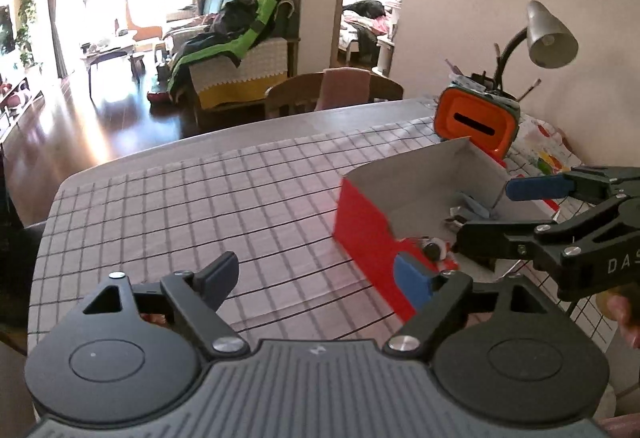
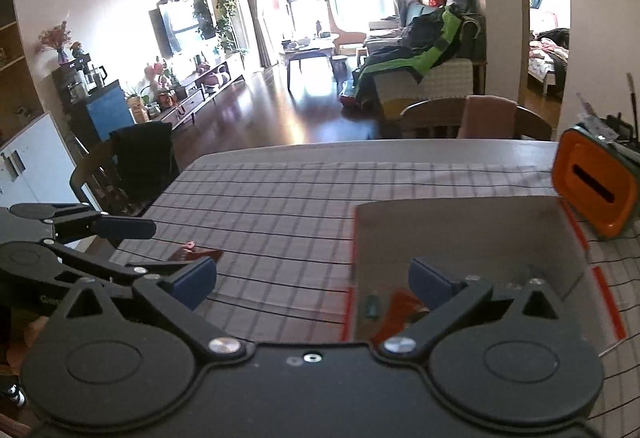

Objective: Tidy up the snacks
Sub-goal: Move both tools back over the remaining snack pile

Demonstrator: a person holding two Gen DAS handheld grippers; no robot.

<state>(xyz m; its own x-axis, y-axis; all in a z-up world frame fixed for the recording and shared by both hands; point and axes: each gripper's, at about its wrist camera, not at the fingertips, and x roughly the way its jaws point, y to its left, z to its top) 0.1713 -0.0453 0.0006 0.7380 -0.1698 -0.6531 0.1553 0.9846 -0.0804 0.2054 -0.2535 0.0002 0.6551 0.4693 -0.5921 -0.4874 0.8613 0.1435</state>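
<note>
Red cardboard box (image 1: 368,238) sits on checked tablecloth (image 1: 200,206), grey inside, few snacks (image 1: 436,248) at bottom. My left gripper (image 1: 324,278): jaws apart, nothing between, one pad beside box wall. My right gripper (image 2: 312,278): jaws wide, empty, above box mouth. One red packet (image 2: 196,253) lies loose on cloth. I judge that it goes next: approach low, clamp mid-packet, clear rim before release.

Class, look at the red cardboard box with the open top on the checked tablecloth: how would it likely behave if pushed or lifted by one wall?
The red cardboard box looks thin-walled, so a gripped wall would probably flex. Only a few small snacks show inside, so it is likely light and may slide on the checked tablecloth. It sits low and wide, so tipping seems unlikely.
</note>
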